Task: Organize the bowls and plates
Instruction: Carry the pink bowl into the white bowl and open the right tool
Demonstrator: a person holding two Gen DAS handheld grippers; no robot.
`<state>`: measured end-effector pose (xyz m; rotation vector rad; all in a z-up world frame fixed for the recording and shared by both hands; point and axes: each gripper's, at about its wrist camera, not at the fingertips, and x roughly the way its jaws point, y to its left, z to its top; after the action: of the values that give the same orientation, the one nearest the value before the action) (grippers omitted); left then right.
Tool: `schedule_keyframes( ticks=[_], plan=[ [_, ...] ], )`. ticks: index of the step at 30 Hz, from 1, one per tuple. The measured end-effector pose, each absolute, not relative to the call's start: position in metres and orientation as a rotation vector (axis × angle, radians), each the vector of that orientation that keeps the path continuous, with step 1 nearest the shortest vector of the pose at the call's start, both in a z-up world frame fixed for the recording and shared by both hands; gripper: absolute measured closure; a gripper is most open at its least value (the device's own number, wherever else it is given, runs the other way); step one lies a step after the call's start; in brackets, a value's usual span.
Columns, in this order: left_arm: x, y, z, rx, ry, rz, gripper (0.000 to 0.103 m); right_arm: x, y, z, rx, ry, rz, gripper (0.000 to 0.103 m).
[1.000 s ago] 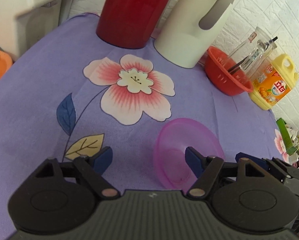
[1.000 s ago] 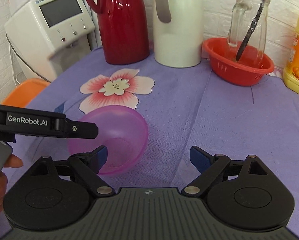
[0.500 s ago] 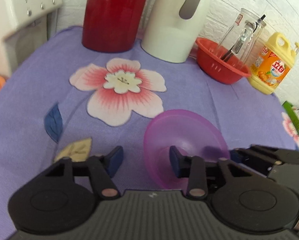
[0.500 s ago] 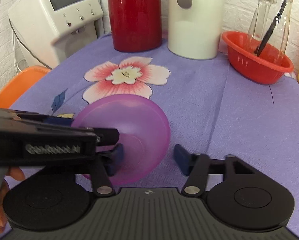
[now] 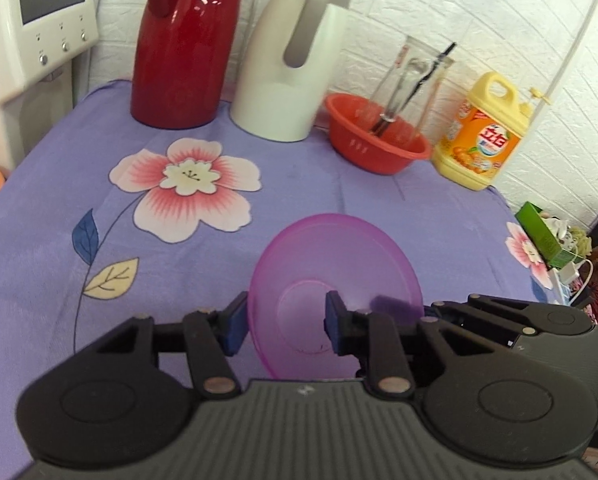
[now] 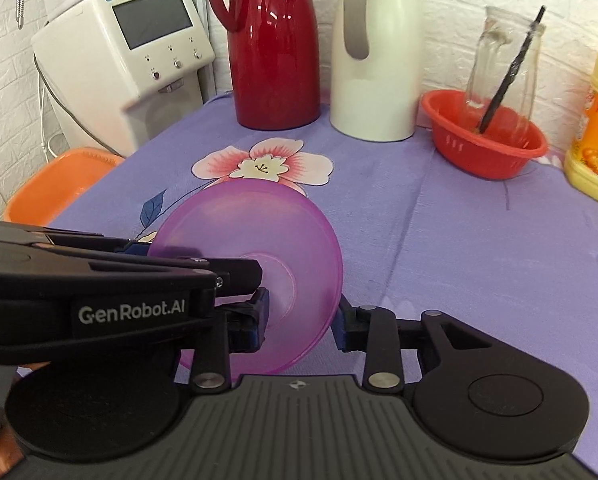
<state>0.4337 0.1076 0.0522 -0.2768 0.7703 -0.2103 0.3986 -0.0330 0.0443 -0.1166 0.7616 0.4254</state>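
A translucent purple bowl (image 5: 335, 276) is tipped on its side, lifted off the purple flowered cloth. My left gripper (image 5: 285, 326) has one finger outside the bowl's left rim and one inside, closed on the wall. My right gripper (image 6: 301, 320) grips the bowl's (image 6: 259, 248) right side the same way, one finger inside and one outside. The left gripper's body (image 6: 99, 280) crosses the right wrist view at left. A red bowl (image 5: 375, 140) with a glass jar (image 5: 411, 80) in it stands at the back right.
A red thermos (image 5: 183, 44) and a white thermos (image 5: 295, 56) stand at the back. A yellow detergent bottle (image 5: 483, 136) is at the right, a white appliance (image 6: 127, 60) at the left, an orange basin (image 6: 59, 184) beside the table.
Both grippers closed in on the purple bowl from open and took hold of its rim. The bowl tipped further onto its side and rose off the cloth.
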Motion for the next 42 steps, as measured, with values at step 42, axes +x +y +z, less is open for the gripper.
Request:
schedule_keyframes(
  ticks=[42],
  plan=[
    [0.231,-0.066,0.034,-0.118,0.835,-0.503,0.062,0.163,-0.192,0.032,-0.109,0.698,0.173,0.026]
  ],
)
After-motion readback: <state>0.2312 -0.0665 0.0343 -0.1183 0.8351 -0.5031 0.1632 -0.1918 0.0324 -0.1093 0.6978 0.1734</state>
